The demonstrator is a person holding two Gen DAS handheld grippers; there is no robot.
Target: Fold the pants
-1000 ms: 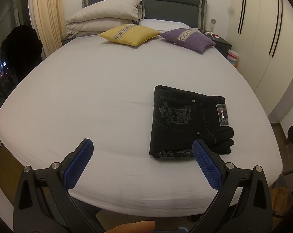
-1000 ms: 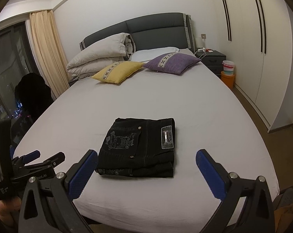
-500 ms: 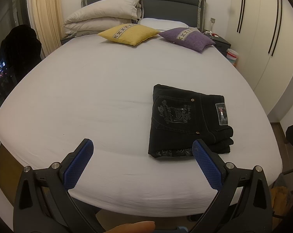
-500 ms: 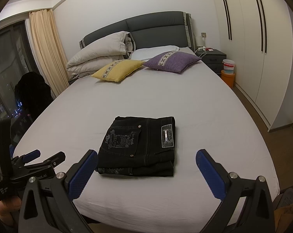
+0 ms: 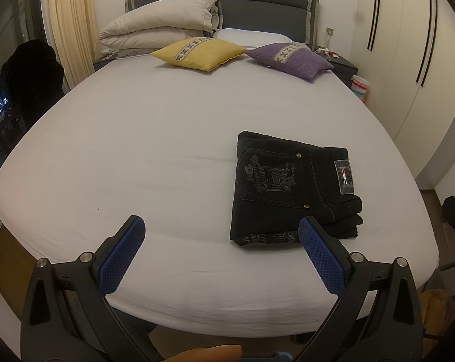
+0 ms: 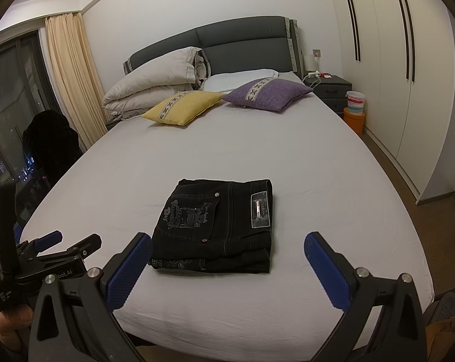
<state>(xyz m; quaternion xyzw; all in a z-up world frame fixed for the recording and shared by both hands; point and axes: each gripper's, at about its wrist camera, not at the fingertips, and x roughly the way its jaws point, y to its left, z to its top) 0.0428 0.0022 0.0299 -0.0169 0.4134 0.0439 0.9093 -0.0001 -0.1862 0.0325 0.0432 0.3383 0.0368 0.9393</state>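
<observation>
Left wrist view: left gripper (image 5: 219,226) spread wide, holding nothing, a touch nearer than before.
Right gripper (image 6: 227,242): likewise agape, empty.
Pants (image 6: 218,226): unmoved, folded compactly on the bed (image 6: 318,163); folding looks finished.

Black pants (image 6: 218,226) lie folded into a compact stack, back pocket up, near the bed's foot.
</observation>
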